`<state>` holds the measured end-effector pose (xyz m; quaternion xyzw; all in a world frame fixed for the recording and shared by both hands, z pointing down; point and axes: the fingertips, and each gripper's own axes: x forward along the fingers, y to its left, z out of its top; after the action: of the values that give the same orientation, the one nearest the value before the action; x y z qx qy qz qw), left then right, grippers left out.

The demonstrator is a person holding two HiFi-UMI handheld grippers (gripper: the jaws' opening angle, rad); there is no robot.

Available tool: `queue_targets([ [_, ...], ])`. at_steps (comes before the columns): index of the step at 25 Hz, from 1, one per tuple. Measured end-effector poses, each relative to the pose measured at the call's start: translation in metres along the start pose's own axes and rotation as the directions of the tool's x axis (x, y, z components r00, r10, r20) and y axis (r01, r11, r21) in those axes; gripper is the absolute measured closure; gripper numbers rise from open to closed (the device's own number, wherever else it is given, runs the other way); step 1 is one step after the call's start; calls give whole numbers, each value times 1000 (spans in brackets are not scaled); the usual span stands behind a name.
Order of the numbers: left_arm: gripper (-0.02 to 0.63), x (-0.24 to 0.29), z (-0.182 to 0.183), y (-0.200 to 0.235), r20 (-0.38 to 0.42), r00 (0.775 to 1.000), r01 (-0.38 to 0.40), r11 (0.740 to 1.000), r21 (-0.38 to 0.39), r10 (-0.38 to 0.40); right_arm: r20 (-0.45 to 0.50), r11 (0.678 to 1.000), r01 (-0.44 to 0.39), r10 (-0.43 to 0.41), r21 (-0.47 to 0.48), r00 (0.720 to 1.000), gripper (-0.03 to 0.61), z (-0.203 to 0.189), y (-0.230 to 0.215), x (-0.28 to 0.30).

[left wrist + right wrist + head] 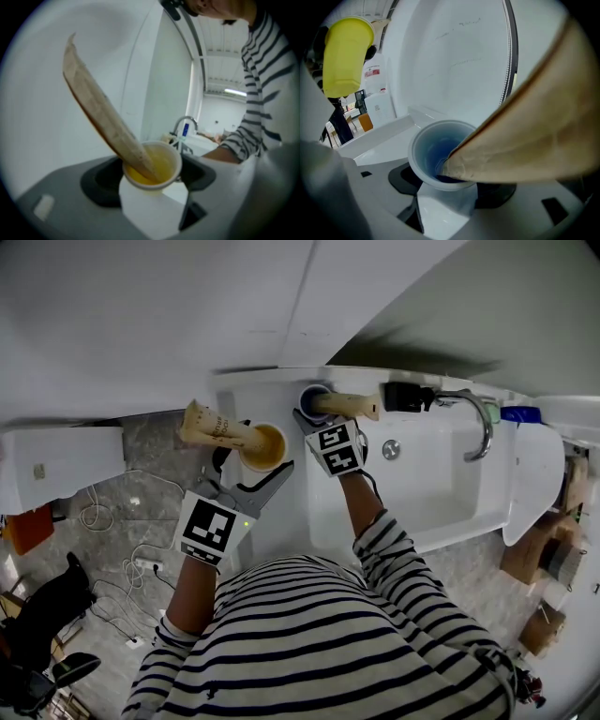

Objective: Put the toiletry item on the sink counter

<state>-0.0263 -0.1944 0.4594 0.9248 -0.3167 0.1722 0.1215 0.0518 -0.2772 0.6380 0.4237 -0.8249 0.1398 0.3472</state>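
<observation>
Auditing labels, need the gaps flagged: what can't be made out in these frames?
- Head view: print on the tube in the yellow cup is too small to read.
- Head view: the right gripper covers the base of the blue cup, so contact with the counter is unclear.
- Right gripper view: the blue cup's tube blocks the faucet and basin.

The yellow cup [265, 448] has a tan tube [212, 425]. The blue cup [433, 150] has a second tan tube [534, 136]. The sink [441, 498] is white. The shirt [356, 643] has dark and white stripes.
</observation>
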Motion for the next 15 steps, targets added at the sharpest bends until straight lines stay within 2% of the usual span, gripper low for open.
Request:
queue_targets([
  [9,244,-1,0,0,-2,1000,1,1000,-1,-1,-72,1000,-8,7,-11,997,279,-7,1,2],
  [15,244,-1,0,1,11,1000,-5,1000,-9,5,-90,999,-4,8,36,996,275,-6,2,-3],
])
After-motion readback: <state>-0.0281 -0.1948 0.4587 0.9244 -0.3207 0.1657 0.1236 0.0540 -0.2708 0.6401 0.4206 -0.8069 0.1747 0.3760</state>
